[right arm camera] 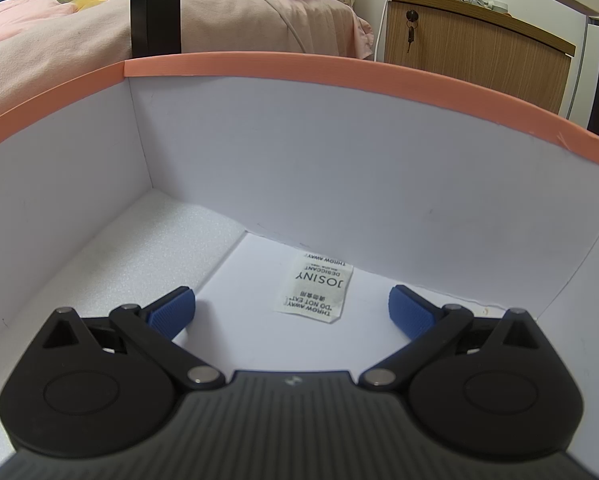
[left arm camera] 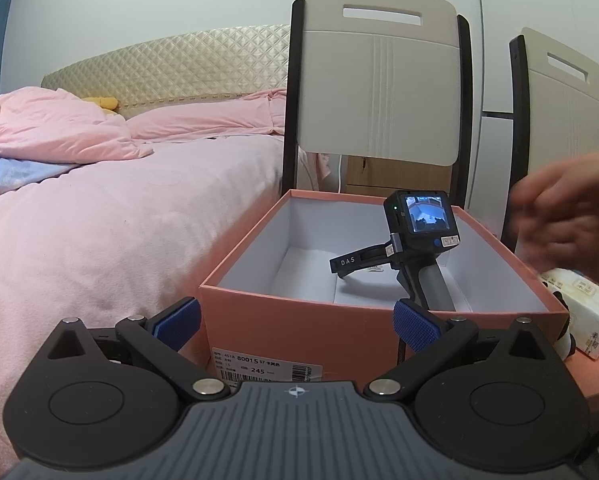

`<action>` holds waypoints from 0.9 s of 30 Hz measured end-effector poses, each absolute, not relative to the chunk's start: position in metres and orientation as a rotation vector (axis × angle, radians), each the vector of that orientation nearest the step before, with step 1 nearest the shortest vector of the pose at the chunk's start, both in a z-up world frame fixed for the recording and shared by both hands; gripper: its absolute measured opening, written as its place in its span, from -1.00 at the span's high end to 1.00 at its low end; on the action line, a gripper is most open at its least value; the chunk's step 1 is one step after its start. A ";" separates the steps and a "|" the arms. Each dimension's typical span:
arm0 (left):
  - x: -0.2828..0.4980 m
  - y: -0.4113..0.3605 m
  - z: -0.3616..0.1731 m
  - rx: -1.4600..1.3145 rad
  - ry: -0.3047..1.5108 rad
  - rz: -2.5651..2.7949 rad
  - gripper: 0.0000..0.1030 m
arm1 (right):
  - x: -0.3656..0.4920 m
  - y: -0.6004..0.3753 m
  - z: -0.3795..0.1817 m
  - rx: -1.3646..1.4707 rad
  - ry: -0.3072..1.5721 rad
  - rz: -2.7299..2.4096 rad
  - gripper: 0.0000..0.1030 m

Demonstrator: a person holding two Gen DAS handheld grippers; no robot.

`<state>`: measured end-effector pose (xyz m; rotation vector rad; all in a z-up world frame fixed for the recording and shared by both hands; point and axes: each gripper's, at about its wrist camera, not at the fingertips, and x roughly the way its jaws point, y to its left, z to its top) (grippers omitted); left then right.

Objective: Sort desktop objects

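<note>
Left gripper [left arm camera: 295,322]: jaws apart, empty, just outside the near wall of the orange box [left arm camera: 299,320]. Right gripper [right arm camera: 291,312]: jaws apart, empty, resting inside the box, released by a hand [left arm camera: 567,208]; desiccant sachet [right arm camera: 315,290] lies between its fingertips. Tissue pack [left arm camera: 579,308]: beside the box's right wall. Advice: retake the right gripper, approach the pack squarely, clamp across its narrow sides.

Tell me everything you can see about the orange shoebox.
The shoebox looks like cardboard, salmon-orange outside and white inside, lidless and upright beside the bed. A white printed label sits on its near end wall. Inside, the right gripper sits unheld, jaws open and holding nothing, with a desiccant packet flat on the floor by the far wall and a foam sheet at one end. A tissue pack lies just outside it.
</note>
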<state>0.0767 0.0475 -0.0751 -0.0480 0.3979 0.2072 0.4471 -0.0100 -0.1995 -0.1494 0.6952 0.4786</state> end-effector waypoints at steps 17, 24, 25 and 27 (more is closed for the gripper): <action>0.073 0.055 -0.073 -0.114 0.386 0.176 -1.00 | 0.445 -0.011 -0.200 -0.149 0.695 0.479 -1.00; 0.073 0.058 -0.072 -0.135 0.383 0.175 -1.00 | 0.445 -0.011 -0.200 -0.149 0.695 0.479 -1.00; 0.073 0.058 -0.072 -0.134 0.383 0.174 -1.00 | 0.446 -0.011 -0.200 -0.149 0.695 0.479 -1.00; 0.073 0.057 -0.072 -0.133 0.383 0.171 -1.00 | 0.445 -0.011 -0.200 -0.149 0.695 0.479 -1.00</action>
